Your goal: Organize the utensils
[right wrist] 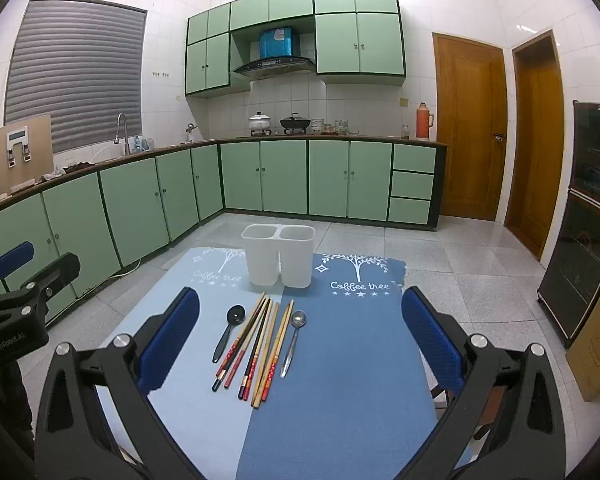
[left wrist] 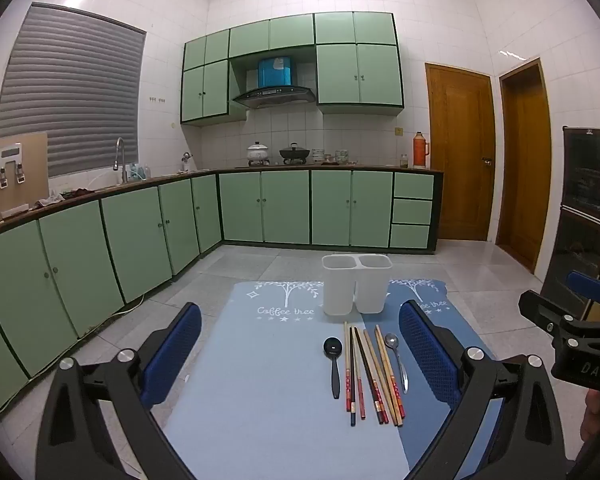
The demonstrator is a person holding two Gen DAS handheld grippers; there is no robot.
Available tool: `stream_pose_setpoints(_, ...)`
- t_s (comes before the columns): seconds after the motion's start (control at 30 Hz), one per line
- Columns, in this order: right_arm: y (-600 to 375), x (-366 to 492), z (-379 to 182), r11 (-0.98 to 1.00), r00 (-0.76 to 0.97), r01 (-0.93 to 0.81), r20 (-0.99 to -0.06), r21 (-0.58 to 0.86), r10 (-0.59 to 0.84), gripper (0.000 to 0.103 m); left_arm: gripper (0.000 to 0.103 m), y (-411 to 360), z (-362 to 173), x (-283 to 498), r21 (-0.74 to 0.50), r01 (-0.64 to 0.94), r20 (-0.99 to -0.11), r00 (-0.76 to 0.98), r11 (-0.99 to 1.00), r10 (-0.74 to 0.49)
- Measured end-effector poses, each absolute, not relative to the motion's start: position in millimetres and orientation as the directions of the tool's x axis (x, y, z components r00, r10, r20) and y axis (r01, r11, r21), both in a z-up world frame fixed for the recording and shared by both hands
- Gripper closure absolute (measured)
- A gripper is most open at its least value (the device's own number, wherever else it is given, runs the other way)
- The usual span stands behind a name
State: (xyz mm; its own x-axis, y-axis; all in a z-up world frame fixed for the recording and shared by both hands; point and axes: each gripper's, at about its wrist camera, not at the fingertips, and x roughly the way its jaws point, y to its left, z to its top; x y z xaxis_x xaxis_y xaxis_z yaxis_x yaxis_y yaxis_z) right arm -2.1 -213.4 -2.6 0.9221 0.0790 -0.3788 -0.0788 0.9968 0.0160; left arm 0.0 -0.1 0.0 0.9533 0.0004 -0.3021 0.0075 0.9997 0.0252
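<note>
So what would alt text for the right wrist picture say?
Open blue-padded tongs frame a black spoon, several wooden chopsticks and a metal spoon lying side by side on a blue mat, before an empty white two-compartment holder, in a green-cabinet kitchen.

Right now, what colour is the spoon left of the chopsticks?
Black spoon; clearest in the right wrist view.
</note>
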Motion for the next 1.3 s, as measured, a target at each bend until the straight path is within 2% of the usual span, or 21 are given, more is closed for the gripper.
stream_pose_setpoints(1.3,-213.5,-2.3,-1.4,0.997,0.923,-0.078,-0.377,0.016,0.078,0.005,0.006,7.1,2.5,-2.2,0.026,0.002,-0.299,0.954,1.000,0.006)
